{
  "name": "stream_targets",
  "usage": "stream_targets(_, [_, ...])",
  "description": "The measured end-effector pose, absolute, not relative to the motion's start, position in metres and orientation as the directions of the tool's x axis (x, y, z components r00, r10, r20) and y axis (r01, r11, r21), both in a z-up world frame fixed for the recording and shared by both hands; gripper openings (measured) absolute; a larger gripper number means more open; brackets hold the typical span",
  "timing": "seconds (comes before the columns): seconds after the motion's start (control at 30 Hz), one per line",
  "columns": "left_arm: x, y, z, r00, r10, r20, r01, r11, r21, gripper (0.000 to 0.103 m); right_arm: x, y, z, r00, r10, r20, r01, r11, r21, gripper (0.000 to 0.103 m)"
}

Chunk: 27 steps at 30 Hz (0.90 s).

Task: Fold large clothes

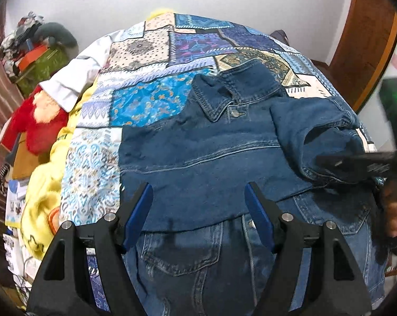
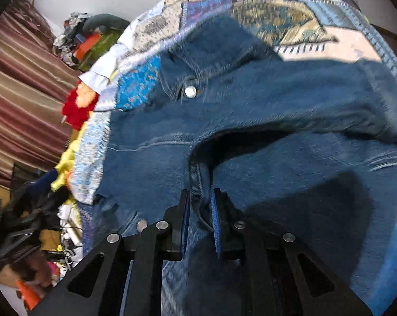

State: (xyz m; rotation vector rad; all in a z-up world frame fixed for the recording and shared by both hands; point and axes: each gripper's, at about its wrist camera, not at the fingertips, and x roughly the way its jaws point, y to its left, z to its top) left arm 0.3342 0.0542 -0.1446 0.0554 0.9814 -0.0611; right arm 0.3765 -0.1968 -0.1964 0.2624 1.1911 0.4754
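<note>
Partly folded denim jacket (image 1: 203, 142) on patchwork bedspread (image 1: 145, 60); right tongs (image 2: 200, 197) pinching sleeve cuff (image 2: 198, 176), left tongs (image 1: 198, 197) wide.

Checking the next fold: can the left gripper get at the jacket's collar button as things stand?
Probably yes: the left gripper is open above the denim jacket, and nothing covers the collar button ahead.

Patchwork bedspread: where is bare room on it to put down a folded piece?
The patchwork bedspread is bare beyond the collar of the blue denim jacket, up to the white wall, and in a strip left of the jacket. The left edge is crowded: yellow fleece blanket, red plush toy.
</note>
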Motion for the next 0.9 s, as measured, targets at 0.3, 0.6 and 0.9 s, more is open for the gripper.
stream_targets(0.3, [0.384, -0.037, -0.123, 0.58, -0.097, -0.809, 0.263, 0.962, 0.074, 0.072, 0.363, -0.304, -0.124, 0.536, 0.336, -0.775, -0.179, 0.942, 0.285, 0.013])
stream_targets(0.6, [0.431, -0.16, -0.166, 0.476, -0.143, -0.868, 0.496, 0.859, 0.13, 0.072, 0.355, -0.383, -0.15, 0.519, 0.229, -0.824, -0.081, 0.972, 0.219, 0.013])
stream_targets(0.9, [0.461, -0.213, -0.21, 0.496, -0.057, -0.866, 0.532, 0.808, 0.252, 0.065, 0.349, -0.384, -0.2, 0.441, 0.258, -0.86, -0.066, 0.965, 0.255, 0.013])
